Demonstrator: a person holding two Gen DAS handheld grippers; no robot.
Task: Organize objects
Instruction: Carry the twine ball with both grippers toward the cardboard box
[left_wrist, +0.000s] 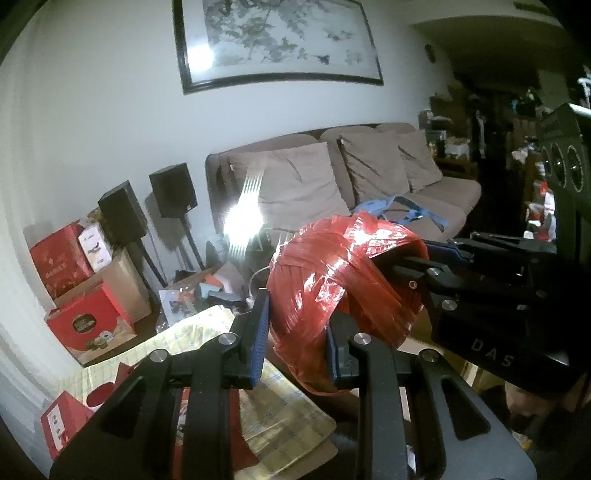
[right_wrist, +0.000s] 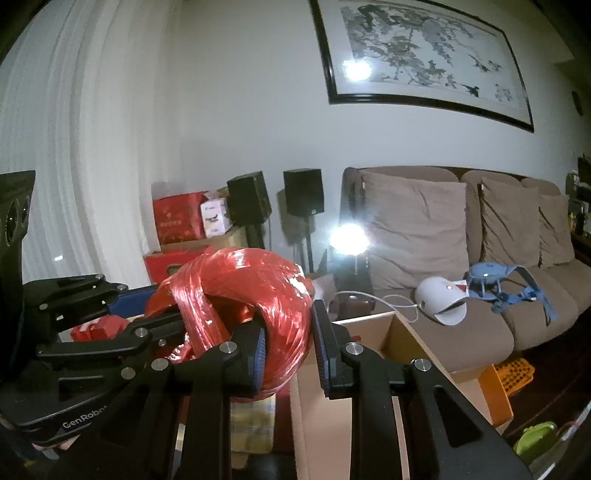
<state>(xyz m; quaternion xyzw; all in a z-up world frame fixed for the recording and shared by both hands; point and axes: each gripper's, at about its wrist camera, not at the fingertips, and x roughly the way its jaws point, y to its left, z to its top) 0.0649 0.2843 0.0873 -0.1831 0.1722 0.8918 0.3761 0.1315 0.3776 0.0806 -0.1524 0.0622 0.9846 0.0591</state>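
- Red ball of plastic twine (left_wrist: 343, 295) is held in the air above the cluttered worktop (left_wrist: 207, 332), between both grippers.
- Left gripper (left_wrist: 295, 332) and right gripper (right_wrist: 288, 354) each clamp a band of its windings.
- Risk: slick, loose strands may slide off the pads or unravel; uneven pulling could tear one hold free.
- Only the right view shows the open cardboard box (right_wrist: 402, 332) just beside the ball.

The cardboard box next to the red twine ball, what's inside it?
The open cardboard box shows only bare inner walls from the right wrist view. Its bottom is hidden behind the right gripper and the red twine ball, so any contents can't be seen.
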